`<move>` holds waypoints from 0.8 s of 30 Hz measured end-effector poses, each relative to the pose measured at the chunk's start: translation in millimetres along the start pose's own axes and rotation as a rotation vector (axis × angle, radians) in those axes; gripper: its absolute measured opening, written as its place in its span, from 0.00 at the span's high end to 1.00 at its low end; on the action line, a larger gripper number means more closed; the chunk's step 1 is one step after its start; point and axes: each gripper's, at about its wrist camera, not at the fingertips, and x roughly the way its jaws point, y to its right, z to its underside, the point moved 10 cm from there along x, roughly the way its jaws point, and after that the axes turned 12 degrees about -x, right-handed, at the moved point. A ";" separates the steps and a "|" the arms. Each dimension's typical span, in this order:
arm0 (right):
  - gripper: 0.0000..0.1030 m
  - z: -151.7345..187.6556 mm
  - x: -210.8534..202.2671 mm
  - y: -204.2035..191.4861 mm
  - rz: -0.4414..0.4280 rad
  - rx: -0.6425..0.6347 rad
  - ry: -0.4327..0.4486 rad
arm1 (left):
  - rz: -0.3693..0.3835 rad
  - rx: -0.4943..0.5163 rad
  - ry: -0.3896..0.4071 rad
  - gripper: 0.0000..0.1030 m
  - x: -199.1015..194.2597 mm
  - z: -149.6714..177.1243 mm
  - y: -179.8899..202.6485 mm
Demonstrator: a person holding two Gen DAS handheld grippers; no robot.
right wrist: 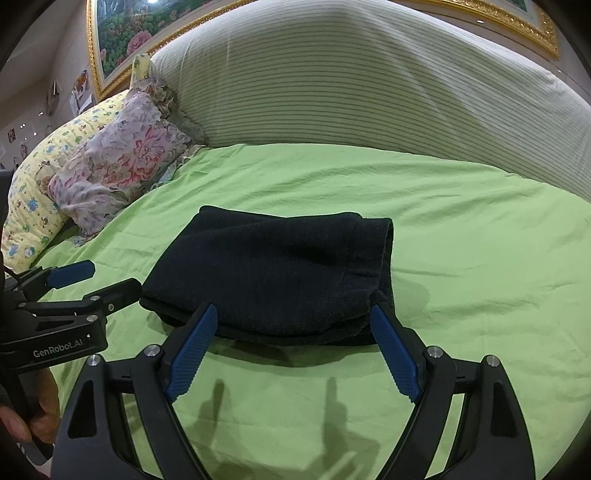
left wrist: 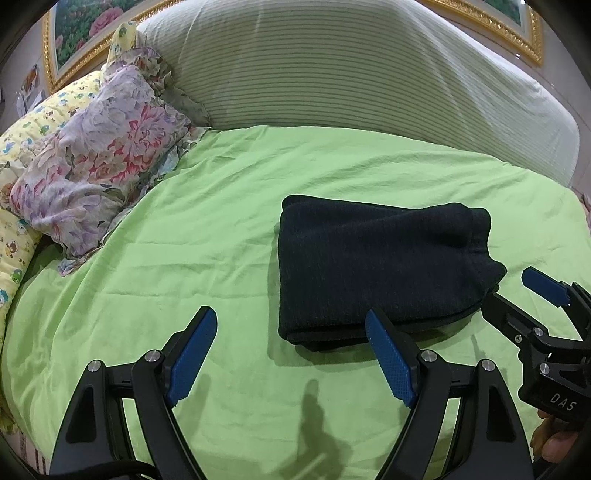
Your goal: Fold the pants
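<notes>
The dark navy pants (left wrist: pixel 373 266) lie folded into a compact rectangle on the green bedsheet (left wrist: pixel 221 229). My left gripper (left wrist: pixel 291 325) is open and empty, just in front of the bundle's near left corner. My right gripper (right wrist: pixel 295 325) is open and empty, its fingers spread along the near edge of the pants (right wrist: pixel 273 273). The right gripper also shows in the left wrist view (left wrist: pixel 513 291) at the bundle's right corner, and the left gripper shows in the right wrist view (right wrist: pixel 107 280) at its left corner.
A floral pillow (left wrist: pixel 99 166) and a yellow cartoon-print pillow (left wrist: pixel 22 147) lie at the far left. A large striped green-white cushion (left wrist: pixel 351 66) fills the back, below a gold-framed flower painting (left wrist: pixel 85 29). The bedsheet (right wrist: pixel 461 240) stretches right of the pants.
</notes>
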 end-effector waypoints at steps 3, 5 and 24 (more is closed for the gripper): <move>0.17 0.7 2.3 -2.0 -0.005 0.000 -0.006 | 0.001 0.003 -0.007 0.19 2.7 0.7 -0.3; 0.17 1.5 2.9 -3.4 -0.004 0.000 -0.009 | 0.001 0.003 -0.013 0.19 3.9 2.1 -0.8; 0.17 4.0 8.0 -3.7 -0.006 0.003 -0.022 | -0.018 0.010 -0.033 0.14 10.2 5.2 -4.8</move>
